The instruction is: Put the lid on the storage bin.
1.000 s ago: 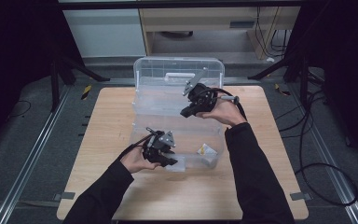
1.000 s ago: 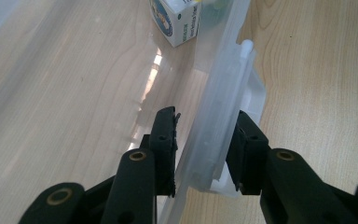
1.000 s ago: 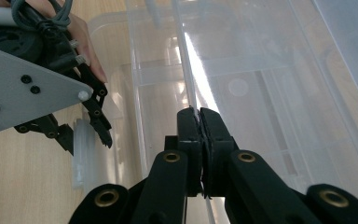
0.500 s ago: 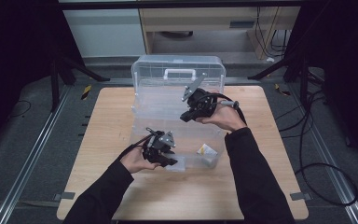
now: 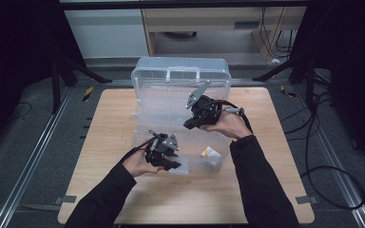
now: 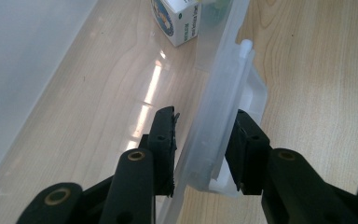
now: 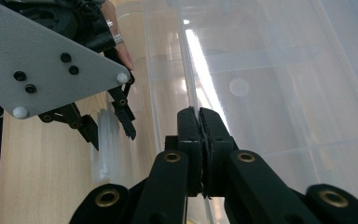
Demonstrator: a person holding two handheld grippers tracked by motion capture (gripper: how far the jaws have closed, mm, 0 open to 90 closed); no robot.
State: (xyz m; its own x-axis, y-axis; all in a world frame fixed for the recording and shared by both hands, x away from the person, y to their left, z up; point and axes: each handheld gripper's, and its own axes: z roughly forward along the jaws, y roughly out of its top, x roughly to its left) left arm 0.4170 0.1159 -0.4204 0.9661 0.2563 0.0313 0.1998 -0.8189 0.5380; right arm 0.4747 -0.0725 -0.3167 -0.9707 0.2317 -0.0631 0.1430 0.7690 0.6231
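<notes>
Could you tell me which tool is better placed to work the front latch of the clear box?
Left: the left tool already straddles the latch on the clear box.

R gripper (image 7: 200, 116) jaws pinched on clear box (image 7: 279, 88) divider wall.

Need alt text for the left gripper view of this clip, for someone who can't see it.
The left gripper's two black jaws straddle the front latch of a clear plastic storage box, one jaw inside the wall and one outside, not visibly clamped. A small printed carton lies inside the box, farther off; a light wooden table lies beyond.
</notes>
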